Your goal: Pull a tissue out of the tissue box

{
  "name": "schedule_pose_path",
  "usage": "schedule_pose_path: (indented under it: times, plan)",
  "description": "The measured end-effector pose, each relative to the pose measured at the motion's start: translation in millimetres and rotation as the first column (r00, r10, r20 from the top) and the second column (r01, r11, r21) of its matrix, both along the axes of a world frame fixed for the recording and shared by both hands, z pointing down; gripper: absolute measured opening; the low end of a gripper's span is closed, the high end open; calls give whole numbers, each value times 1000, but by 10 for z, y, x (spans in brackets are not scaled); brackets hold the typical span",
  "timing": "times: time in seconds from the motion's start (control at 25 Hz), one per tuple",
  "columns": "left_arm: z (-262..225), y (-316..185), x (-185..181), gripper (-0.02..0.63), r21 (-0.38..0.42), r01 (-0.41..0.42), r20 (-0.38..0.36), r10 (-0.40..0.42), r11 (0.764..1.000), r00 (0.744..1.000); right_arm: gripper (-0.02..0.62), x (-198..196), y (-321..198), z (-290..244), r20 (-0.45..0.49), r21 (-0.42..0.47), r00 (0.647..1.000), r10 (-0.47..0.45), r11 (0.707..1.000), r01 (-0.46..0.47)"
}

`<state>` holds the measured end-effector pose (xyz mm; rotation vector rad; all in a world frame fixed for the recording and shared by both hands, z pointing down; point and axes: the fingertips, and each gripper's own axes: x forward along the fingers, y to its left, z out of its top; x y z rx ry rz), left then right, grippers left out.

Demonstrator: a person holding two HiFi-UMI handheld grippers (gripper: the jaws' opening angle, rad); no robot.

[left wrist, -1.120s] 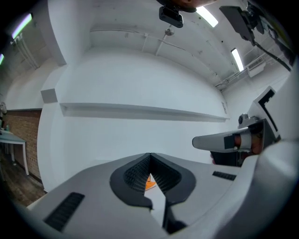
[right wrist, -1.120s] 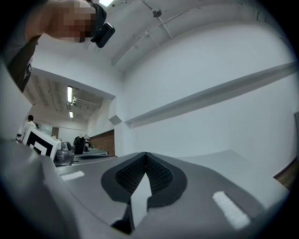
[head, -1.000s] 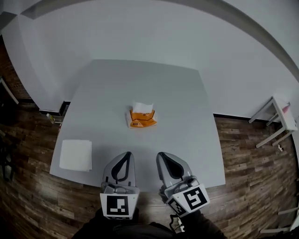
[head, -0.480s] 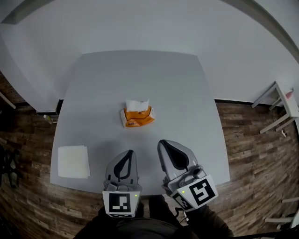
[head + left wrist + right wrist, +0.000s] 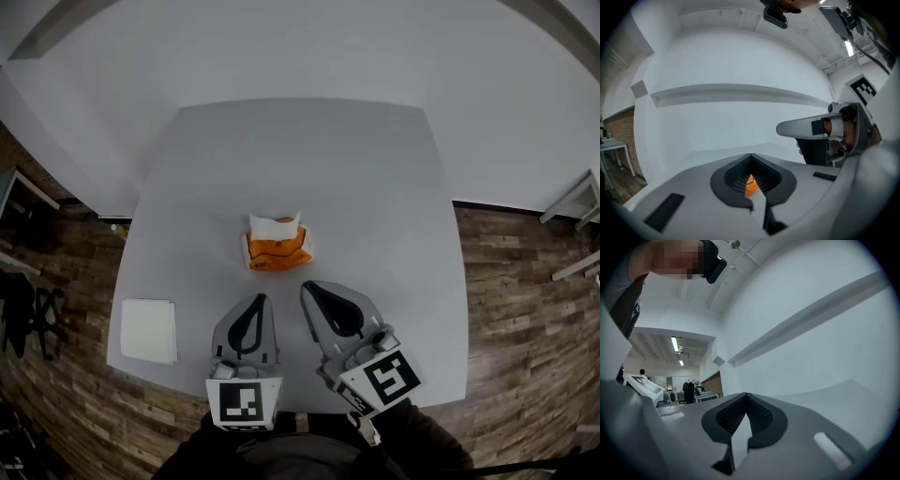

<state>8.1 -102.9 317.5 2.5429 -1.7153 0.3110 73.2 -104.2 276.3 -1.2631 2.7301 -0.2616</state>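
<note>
An orange tissue box [image 5: 277, 250] lies near the middle of the grey table [image 5: 375, 187], with a white tissue [image 5: 275, 225] standing out of its top. My left gripper [image 5: 258, 300] is just in front of the box, a little to its left, shut and holding nothing. My right gripper [image 5: 307, 289] is beside it, in front of the box's right corner, also shut and empty. In the left gripper view the jaws [image 5: 750, 155] meet at the tips, and a sliver of the orange box [image 5: 751, 185] shows behind them. The right gripper view shows its shut jaws [image 5: 746, 395] over the bare table.
A flat white sheet stack [image 5: 148, 330] lies at the table's front left corner. A white side table [image 5: 583, 195] stands at the right edge, dark furniture [image 5: 23, 309] at the left. Wooden floor surrounds the table.
Both grippers have moved forward from the table's front edge toward the tissue box, both staying shut. The box has not moved on the table.
</note>
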Motion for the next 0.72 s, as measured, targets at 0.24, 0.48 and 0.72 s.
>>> schedule_pose_path:
  times: [0.24,0.48,0.72]
  plan:
    - [46,-140,132,0,-22,45,15,-45,999,999,2,76,-158,106,5,-36,998,-68,997,68]
    - [125,-318,69,0,-34,73,19,-73,997,997,3,33,-318,192,-36,-51,993,-115,992,113]
    - [240,-550,3,0,-27,47,-33,-48,999,998,3,-76,-541,283,-98,-47,989,-112,993,108]
